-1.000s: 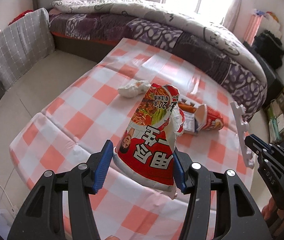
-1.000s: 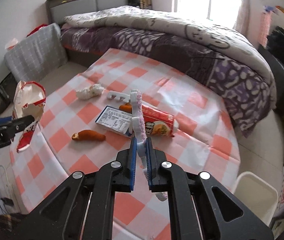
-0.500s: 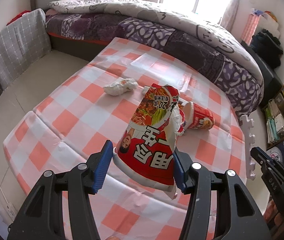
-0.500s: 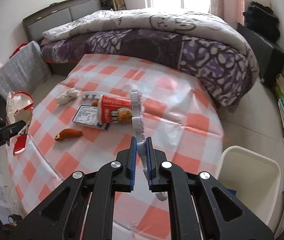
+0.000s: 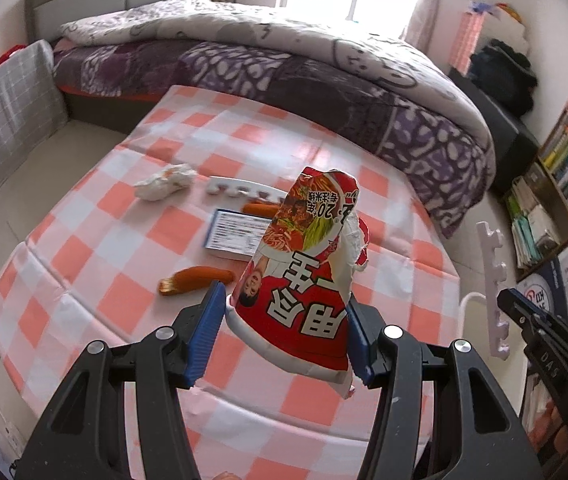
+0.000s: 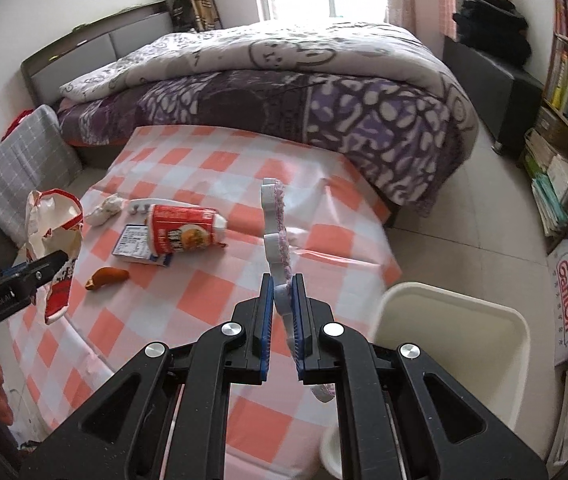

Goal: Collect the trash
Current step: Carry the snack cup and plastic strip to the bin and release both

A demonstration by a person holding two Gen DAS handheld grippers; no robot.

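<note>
On the table [image 6: 324, 240], the tissue [image 6: 104, 210] lies left of the cup [image 6: 182, 229], the box [image 6: 136, 245] in front of the cup and the sausage [image 6: 107, 277] nearer still. The bin [image 6: 450, 344] stands right of the table, and the bed [image 6: 284, 92] lies behind it.

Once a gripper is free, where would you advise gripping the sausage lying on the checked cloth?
I would take the sausage across its middle from above. It lies flat with open cloth on both long sides, and its body is slim enough to fit between the fingers.
</note>
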